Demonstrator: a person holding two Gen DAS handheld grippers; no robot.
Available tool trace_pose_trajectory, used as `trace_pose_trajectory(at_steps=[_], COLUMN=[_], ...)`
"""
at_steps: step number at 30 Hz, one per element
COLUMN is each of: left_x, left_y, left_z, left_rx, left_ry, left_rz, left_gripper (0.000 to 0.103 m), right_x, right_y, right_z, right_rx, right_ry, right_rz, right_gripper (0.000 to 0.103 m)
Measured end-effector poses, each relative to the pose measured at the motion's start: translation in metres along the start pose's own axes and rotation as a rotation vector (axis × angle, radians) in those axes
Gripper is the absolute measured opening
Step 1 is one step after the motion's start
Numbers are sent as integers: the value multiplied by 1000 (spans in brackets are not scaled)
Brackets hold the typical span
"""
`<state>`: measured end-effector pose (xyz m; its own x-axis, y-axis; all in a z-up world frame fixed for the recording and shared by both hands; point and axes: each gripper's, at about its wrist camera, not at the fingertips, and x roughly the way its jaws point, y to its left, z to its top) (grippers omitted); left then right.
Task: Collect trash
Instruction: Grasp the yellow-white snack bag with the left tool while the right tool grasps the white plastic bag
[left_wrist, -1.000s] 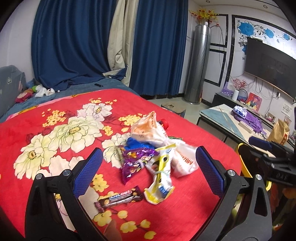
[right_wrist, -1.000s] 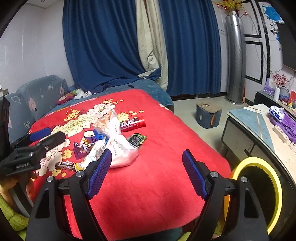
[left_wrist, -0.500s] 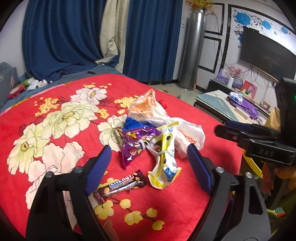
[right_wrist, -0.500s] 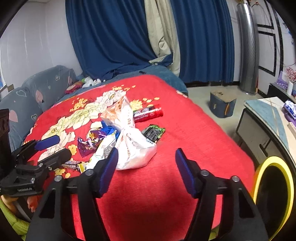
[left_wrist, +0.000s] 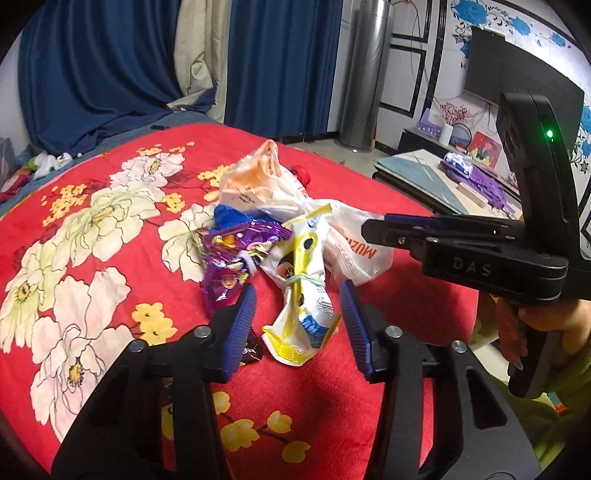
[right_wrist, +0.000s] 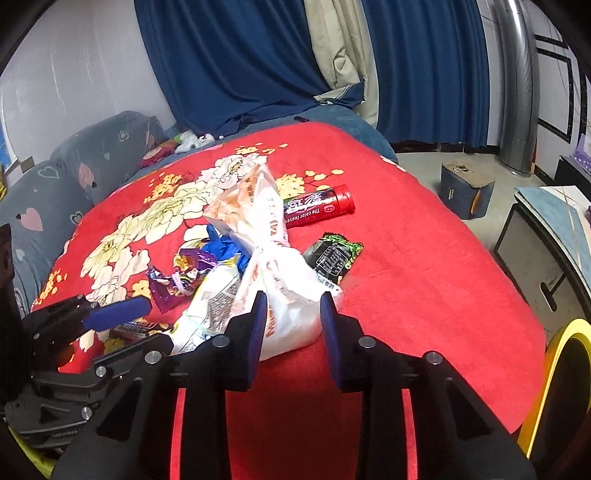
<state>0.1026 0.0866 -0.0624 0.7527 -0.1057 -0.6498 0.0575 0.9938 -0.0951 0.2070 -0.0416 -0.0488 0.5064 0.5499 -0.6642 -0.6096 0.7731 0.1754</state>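
Note:
A heap of trash lies on a red flowered bedspread (left_wrist: 110, 229). My left gripper (left_wrist: 297, 314) is open, its jaws on either side of the lower end of a yellow-and-white wrapper (left_wrist: 301, 280). A purple wrapper (left_wrist: 232, 254) and a chocolate bar (left_wrist: 251, 350) lie by its left jaw. My right gripper (right_wrist: 291, 314) is open, narrowly, around the near end of a white plastic bag (right_wrist: 284, 295). The bag also shows in the left wrist view (left_wrist: 347, 236). A red tube (right_wrist: 317, 206) and a dark green packet (right_wrist: 332, 258) lie behind it.
A yellow-rimmed bin (right_wrist: 561, 387) stands at the bed's right corner. A low table (left_wrist: 443, 177) with purple items, a TV (left_wrist: 517, 74) and a silver column (left_wrist: 364, 74) are at the right. Sofa cushions (right_wrist: 74, 166) lie far left.
Both grippers moved forward and down into the trash heap and narrowed their jaws. The left now straddles the yellow wrapper, the right the white bag.

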Motion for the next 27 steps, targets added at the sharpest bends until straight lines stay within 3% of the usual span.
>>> trace_pose_trajectory(at_steps=[9,22,27], left_x=[15,17,10], left_y=[-12,-18,-23], left_z=[-1,-4,-4], left_rx=[43,79,98], left_ry=[60,64,32], left_rz=[-3,-8,-22], left_gripper=[39,14,13], right_x=[6,-23,-39], right_y=[-8,-16,-19], right_z=[-5,-20,-23], right_rx=[26,88,90], right_ry=[10,-72,-120], right_rz=[3,-12,-34], right_gripper=[17,10,10])
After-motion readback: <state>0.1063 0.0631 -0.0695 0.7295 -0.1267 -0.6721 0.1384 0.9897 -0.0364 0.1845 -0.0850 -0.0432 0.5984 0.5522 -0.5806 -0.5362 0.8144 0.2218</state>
